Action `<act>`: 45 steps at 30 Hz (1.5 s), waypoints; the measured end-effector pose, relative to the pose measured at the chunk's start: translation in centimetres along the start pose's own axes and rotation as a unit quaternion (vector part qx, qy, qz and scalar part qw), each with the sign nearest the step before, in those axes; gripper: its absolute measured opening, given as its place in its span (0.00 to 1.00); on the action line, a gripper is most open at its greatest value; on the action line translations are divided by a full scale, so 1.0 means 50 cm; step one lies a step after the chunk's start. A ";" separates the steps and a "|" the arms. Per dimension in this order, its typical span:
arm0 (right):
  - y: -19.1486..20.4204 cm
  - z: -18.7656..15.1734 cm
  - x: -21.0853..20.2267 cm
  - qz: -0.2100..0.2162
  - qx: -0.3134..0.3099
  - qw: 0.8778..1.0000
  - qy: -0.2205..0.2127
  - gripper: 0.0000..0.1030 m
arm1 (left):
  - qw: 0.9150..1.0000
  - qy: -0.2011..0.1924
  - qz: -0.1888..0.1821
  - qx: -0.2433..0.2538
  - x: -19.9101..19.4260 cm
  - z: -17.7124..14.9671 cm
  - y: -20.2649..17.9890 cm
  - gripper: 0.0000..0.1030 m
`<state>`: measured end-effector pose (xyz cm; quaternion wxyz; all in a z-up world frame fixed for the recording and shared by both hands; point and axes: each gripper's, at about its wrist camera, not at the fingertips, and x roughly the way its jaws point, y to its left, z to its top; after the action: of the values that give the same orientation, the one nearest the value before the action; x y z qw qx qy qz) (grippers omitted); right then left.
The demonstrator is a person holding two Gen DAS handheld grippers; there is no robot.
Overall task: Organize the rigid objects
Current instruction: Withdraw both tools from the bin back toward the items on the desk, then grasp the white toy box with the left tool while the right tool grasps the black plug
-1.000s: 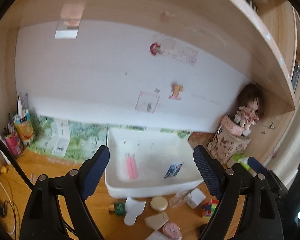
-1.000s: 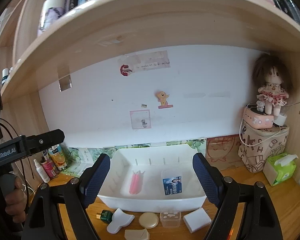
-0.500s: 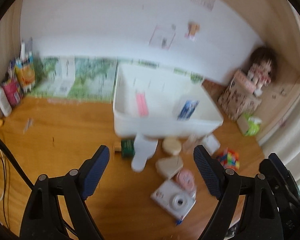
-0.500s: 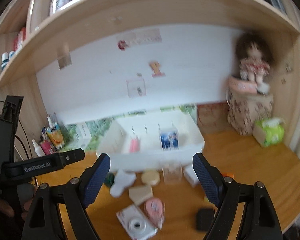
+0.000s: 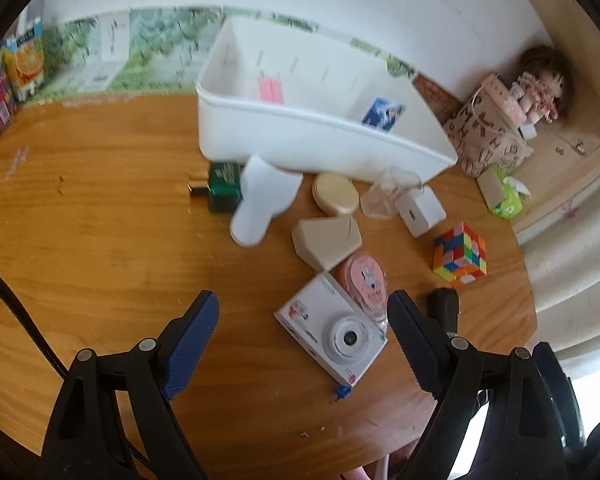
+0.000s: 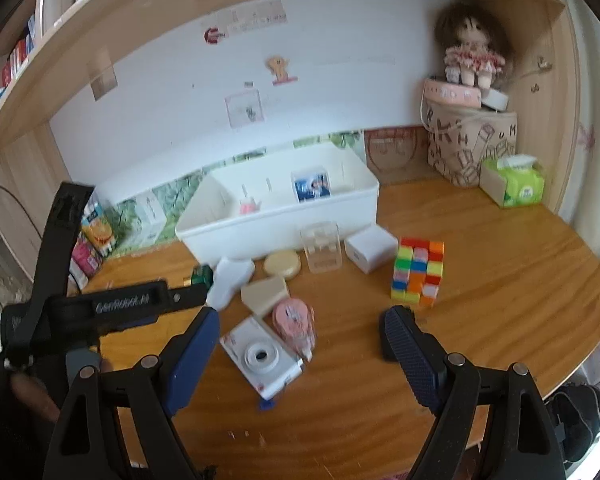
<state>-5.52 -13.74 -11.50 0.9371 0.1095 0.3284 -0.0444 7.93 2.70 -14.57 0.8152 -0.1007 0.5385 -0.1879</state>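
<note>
A white bin [image 5: 320,136] [image 6: 276,216] stands at the back of the wooden desk, with a pink item [image 5: 270,90] and a blue-pictured box [image 6: 312,186] inside. Loose things lie in front of it: a white camera [image 5: 336,340] [image 6: 262,356], a pink tape dispenser [image 5: 366,280], a beige wedge [image 5: 326,240], a colour cube [image 5: 460,254] [image 6: 418,272] and a black block [image 5: 444,308]. My left gripper [image 5: 300,308] is open above the camera. My right gripper [image 6: 300,320] is open too, over the camera and dispenser, holding nothing.
A green bottle [image 5: 222,186], a white curved piece [image 5: 260,200], a round compact [image 5: 336,198], a clear box [image 6: 322,246] and a white box [image 6: 370,250] sit against the bin. A doll on a patterned bag [image 6: 472,148] and a tissue pack [image 6: 516,184] fill the right corner; cartons [image 5: 20,64] stand left.
Both grippers have dropped and tipped down toward the desk. The views went from the wall and shelf to the loose objects before the bin. The jaws stayed equally wide.
</note>
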 end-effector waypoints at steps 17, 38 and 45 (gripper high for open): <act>-0.105 0.003 0.123 0.016 -0.041 0.988 0.146 0.83 | 0.986 0.122 0.049 -0.097 0.119 0.004 -0.033 0.86; -0.160 0.022 0.282 0.107 -0.218 0.924 0.294 0.83 | 0.940 0.123 0.146 -0.282 0.145 -0.030 -0.008 0.85; -0.159 0.032 0.311 0.121 -0.267 0.903 0.315 0.83 | 0.928 0.118 0.166 -0.312 0.158 -0.042 -0.026 0.85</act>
<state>6.37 -22.03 -21.42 0.7769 -0.0981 0.5904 0.1956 8.51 -1.68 -21.57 0.6927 -0.2361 0.6713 0.1170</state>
